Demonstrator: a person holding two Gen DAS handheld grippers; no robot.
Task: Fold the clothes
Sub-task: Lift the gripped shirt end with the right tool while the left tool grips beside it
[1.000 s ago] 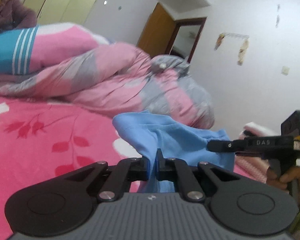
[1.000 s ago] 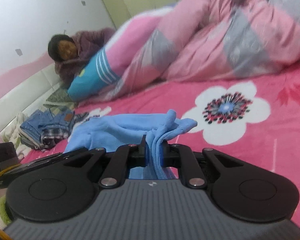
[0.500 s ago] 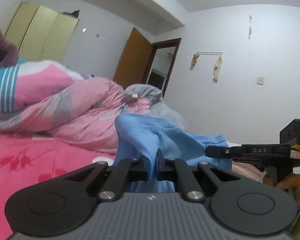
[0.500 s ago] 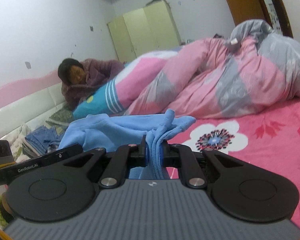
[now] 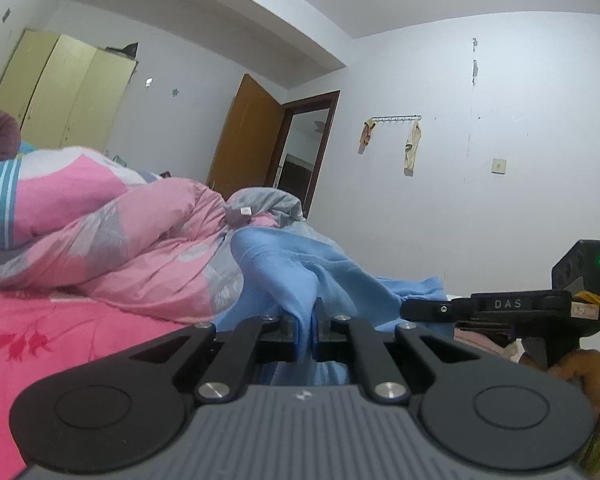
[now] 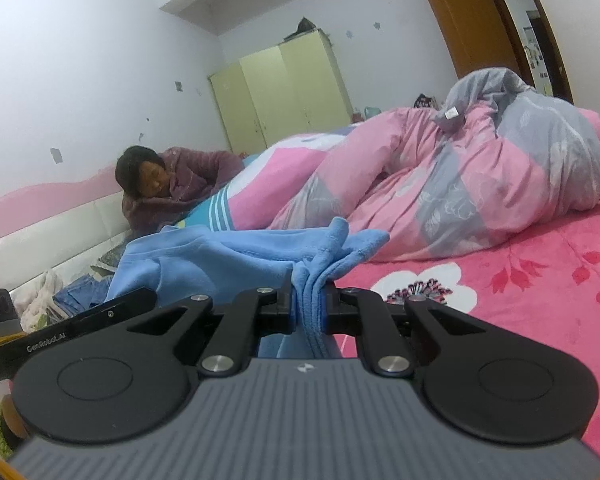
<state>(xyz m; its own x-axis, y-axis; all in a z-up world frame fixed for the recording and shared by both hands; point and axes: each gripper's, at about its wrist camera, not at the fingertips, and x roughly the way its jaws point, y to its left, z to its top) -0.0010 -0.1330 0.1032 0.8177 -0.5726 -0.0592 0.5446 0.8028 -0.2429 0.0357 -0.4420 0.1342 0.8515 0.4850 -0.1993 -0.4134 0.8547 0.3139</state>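
Both grippers have risen since a second ago: the views now tilt up toward walls and ceiling, and the blue garment (image 5: 284,276) hangs higher above the pink bedsheet (image 5: 60,332).

Left gripper (image 5: 306,320): jaws clenched on a fold of the blue garment, which bunches up from the jaws toward 12 o'clock and trails to 3 o'clock. Right gripper (image 6: 306,300): jaws clenched on a thick gathered edge of the same garment, the cloth spreading toward 10 o'clock.

Hidden: the garment's lower part drops behind each gripper body, so its full shape cannot be made out. In the left view the right gripper shows at 3 o'clock, side on, with its hand (image 5: 576,368) partly cut off.

Room: a heaped quilt (image 6: 480,200) lies beyond the garment from 12 to 2 o'clock in the right view; open flowered sheet lies at 3 o'clock. A person (image 6: 168,188) reclines at 10 o'clock beside the headboard (image 6: 52,240), with a clothes pile (image 6: 80,292) at 9 o'clock.
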